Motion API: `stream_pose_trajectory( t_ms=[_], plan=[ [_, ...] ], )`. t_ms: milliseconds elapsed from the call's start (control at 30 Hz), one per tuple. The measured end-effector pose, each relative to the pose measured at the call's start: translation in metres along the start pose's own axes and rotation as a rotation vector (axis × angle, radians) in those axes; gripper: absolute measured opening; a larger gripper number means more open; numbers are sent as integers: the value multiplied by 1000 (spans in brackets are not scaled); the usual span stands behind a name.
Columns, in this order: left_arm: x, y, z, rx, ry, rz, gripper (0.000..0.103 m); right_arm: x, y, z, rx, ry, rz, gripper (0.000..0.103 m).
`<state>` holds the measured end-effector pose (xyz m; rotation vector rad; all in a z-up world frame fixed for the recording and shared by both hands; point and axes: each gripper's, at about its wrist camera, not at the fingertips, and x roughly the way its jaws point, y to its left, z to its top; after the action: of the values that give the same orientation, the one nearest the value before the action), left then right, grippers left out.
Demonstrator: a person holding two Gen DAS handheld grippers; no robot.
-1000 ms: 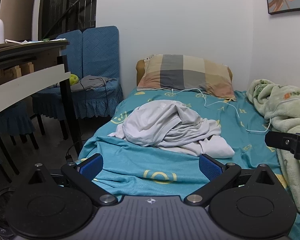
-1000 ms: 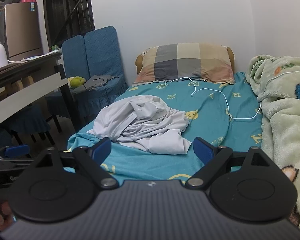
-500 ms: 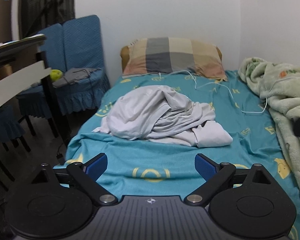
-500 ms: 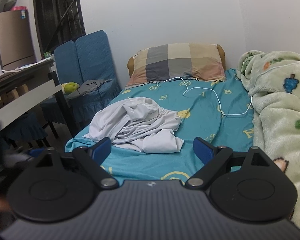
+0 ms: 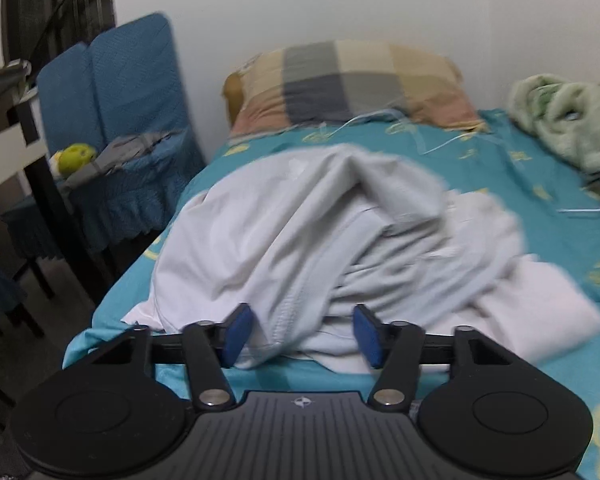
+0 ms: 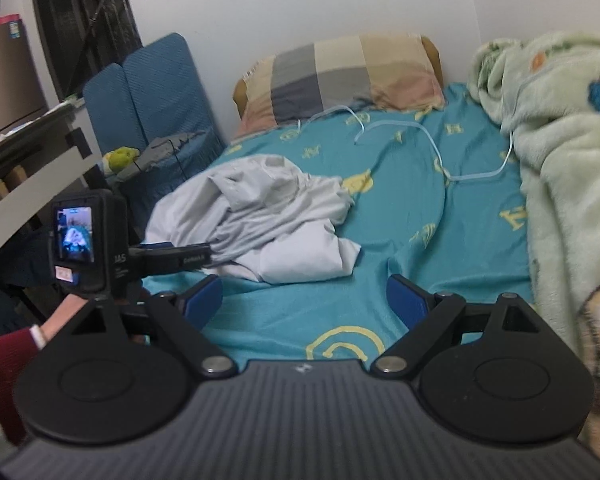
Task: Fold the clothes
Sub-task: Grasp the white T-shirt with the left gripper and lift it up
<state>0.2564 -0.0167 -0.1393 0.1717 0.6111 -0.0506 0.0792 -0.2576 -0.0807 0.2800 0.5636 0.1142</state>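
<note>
A crumpled pale grey garment (image 5: 300, 232) lies in a heap on the teal bed sheet (image 5: 540, 184). My left gripper (image 5: 300, 334) is at the heap's near edge. Its jaws are closing, with a stitched hem fold between the blue pads (image 5: 236, 334), and a gap still shows on the right side. In the right wrist view the garment (image 6: 260, 220) lies ahead to the left, and the left gripper (image 6: 202, 258) reaches into its left edge. My right gripper (image 6: 304, 300) stands open above bare sheet, short of the garment, with nothing between its fingers.
A checked pillow (image 5: 348, 80) lies at the bed's head. A green fleece blanket (image 6: 560, 160) is piled along the right side, with a white cable (image 6: 432, 140) across the sheet. Blue-covered chairs (image 5: 112, 92) and a dark table (image 5: 32, 152) stand left. A red sleeve (image 6: 4, 360) shows.
My left gripper has moved forward and down to the garment's near edge, and its jaws have narrowed around the hem. The right gripper has come slightly closer to the bed and is still open.
</note>
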Motion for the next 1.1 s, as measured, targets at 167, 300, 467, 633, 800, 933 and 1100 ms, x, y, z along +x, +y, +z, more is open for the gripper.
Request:
stream_pose_trajectory(
  t_ms=[167, 300, 467, 633, 800, 933, 1100],
  plan=[
    [-13, 20, 9, -71, -84, -28, 1, 21, -6, -3, 13, 26, -6, 90],
    [-71, 22, 22, -56, -180, -104, 0, 23, -3, -3, 5, 11, 9, 90],
    [-164, 26, 31, -100, -283, -209, 0, 8, 4, -3, -35, -35, 20, 90],
    [-258, 32, 25, -169, -352, -315, 0, -15, 13, -7, -41, -46, 84, 90],
    [-316, 62, -16, -292, -384, -380, 0, -30, 25, -16, -18, 5, 223, 90],
    [-306, 108, -33, -491, -369, -430, 0, -24, 44, -20, -4, 67, 292, 90],
    [-282, 155, -39, -587, -355, -425, 0, 5, 78, -27, -30, 131, 299, 90]
  ],
)
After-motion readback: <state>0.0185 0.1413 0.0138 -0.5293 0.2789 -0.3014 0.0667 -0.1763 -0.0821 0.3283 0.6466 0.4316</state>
